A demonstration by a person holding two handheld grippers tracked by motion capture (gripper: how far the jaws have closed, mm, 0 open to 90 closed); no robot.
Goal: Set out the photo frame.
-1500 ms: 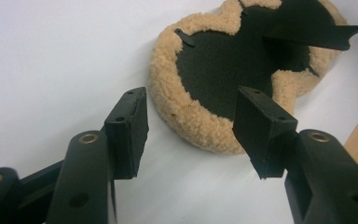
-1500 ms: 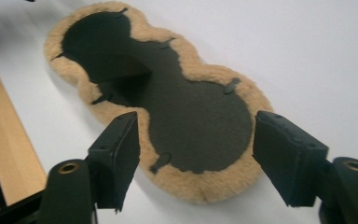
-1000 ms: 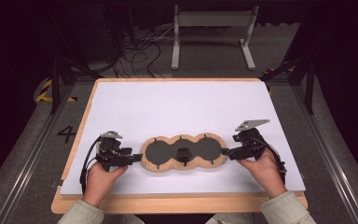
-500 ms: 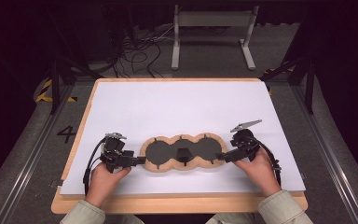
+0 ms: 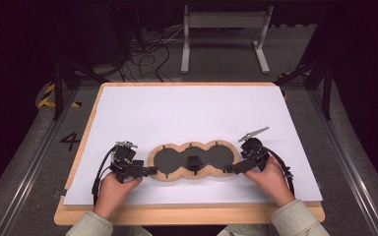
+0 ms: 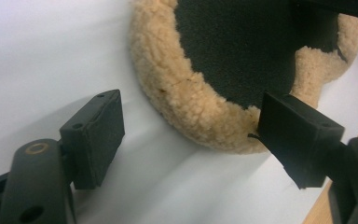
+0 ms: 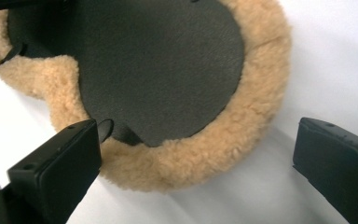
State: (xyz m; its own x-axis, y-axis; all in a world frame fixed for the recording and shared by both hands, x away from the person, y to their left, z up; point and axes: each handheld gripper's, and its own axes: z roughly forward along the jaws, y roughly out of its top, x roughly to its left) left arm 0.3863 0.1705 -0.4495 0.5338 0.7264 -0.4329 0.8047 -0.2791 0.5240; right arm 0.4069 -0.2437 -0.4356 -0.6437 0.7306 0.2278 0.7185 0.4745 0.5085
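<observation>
My left tongs (image 5: 150, 170) and right tongs (image 5: 228, 169) have just been opening and stand wide, holding nothing. Each waits at one end of the fleece pad (image 5: 193, 160); free white sheet (image 5: 192, 113) lies beyond.

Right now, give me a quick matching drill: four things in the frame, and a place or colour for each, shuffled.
Things:
1. fleece pad
2. left gripper
3. right gripper
4. white sheet

Places or colours:
A. covers the wooden board
B. tan rim, three dark round patches
C. open at the pad's left end
D. open at the pad's right end

Pairs: 1-B, 2-C, 3-D, 4-A
</observation>
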